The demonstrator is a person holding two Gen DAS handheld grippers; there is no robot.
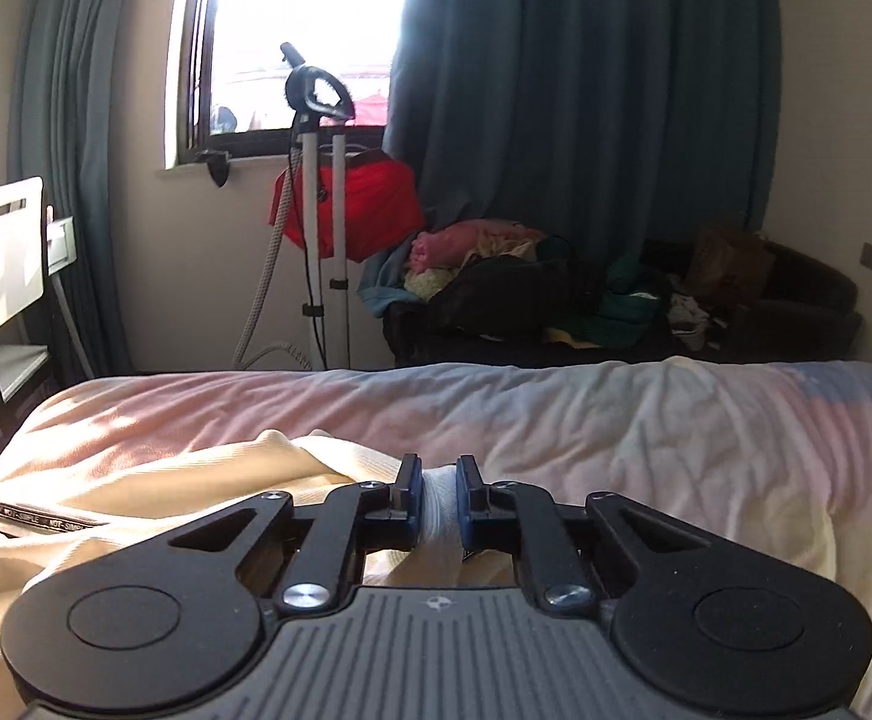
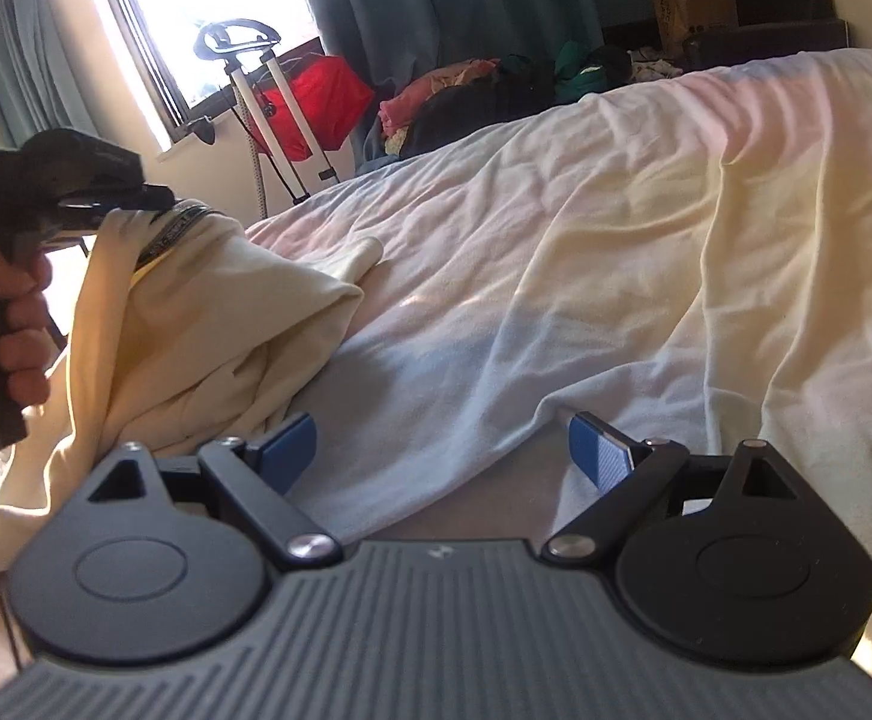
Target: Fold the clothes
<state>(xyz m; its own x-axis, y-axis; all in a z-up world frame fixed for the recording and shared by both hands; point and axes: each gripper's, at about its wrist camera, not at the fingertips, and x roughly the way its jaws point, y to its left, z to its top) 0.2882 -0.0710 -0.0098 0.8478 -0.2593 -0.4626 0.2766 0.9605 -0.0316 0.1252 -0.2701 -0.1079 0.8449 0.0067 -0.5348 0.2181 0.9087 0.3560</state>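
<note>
Early going: left hand-held gripper (image 1: 439, 495) clamped on a bunch of the cream garment (image 2: 219, 324), lifted off the bed (image 2: 496, 276) at left, right hand-held gripper (image 2: 442, 450) spread wide and empty, apparently no fold made yet.

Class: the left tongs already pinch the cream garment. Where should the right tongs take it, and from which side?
Right tongs are open over bare sheet. Likely best: the garment's slack edge hanging left of them, approached from its right; the bunched fold there offers a pinchable ridge.
</note>
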